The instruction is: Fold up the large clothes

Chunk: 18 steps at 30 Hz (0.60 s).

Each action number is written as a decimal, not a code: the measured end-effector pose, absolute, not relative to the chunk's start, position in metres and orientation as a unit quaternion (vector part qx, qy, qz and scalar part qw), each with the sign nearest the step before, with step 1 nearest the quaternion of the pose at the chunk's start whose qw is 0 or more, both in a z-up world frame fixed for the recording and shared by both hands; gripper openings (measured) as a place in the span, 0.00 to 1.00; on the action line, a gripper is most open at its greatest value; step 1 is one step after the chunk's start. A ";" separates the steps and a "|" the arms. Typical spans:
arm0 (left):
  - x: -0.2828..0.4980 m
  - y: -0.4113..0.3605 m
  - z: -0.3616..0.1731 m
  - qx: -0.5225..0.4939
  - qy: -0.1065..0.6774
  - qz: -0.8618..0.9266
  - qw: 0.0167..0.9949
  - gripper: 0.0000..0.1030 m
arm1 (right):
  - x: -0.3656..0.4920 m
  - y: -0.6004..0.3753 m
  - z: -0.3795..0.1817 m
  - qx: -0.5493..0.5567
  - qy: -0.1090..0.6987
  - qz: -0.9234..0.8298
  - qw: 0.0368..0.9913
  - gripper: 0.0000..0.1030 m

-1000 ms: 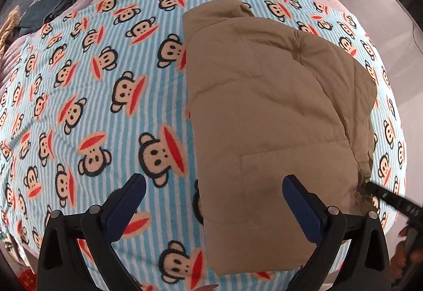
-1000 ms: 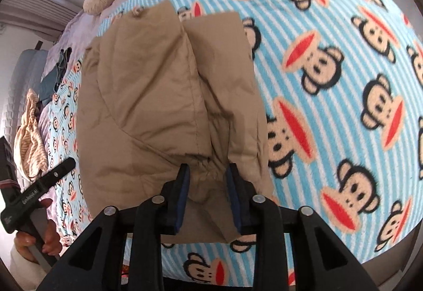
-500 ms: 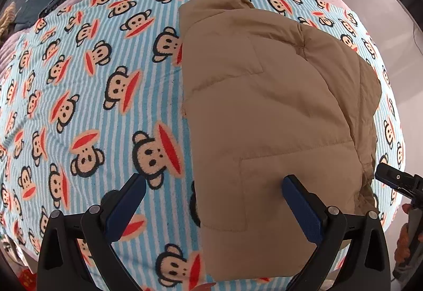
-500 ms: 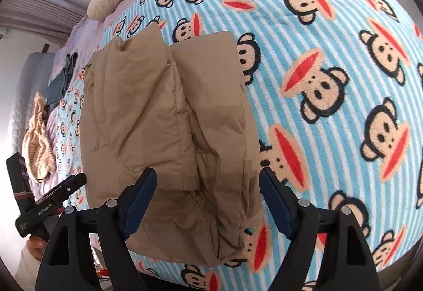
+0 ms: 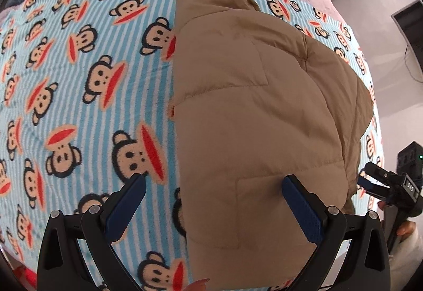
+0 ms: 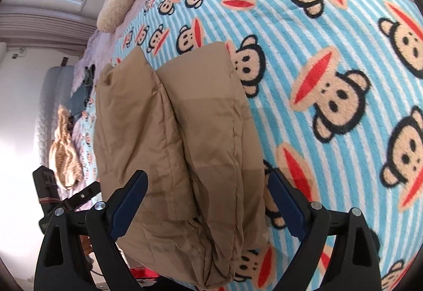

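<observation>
We are looking at a tan padded jacket [image 5: 253, 116] lying on the bed, on a blue striped blanket [image 5: 87, 85] printed with monkey faces. It is already lying gathered into a long narrow bundle: in the right wrist view its two sides are sitting doubled toward the middle, with a crease running between them from far to near, so we are judging the lengthwise folds done. What we are still missing is the crosswise fold that would bring the near end over the far end, plus some smoothing of the puffy right edge.

The right gripper [image 6: 208, 201] is hanging over the jacket's near end; its jaws have just been opening and are now standing wide, with the cloth between them but not pinched. The left gripper [image 5: 211, 203] is hovering over the near left part of the jacket, its jaws also spread wide and holding nothing.

Farther out, a knitted cushion [image 6: 120, 1] is resting at the bed's far end.
</observation>
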State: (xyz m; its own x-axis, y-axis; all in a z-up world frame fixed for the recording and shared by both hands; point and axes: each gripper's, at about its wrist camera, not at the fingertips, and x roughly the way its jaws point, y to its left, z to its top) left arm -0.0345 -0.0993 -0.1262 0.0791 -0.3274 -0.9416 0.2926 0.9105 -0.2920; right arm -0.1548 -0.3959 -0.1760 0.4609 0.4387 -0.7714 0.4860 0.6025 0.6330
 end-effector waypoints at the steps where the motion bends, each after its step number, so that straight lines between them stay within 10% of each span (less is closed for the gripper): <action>1: -0.032 -0.098 -0.129 -0.024 0.648 -0.218 0.729 1.00 | -0.154 -0.397 -0.178 0.448 0.519 -0.012 0.728 0.91; 18: 0.010 -0.098 -0.178 -0.165 0.678 -0.321 0.640 1.00 | -0.097 -0.396 -0.225 0.468 0.548 0.087 0.688 1.00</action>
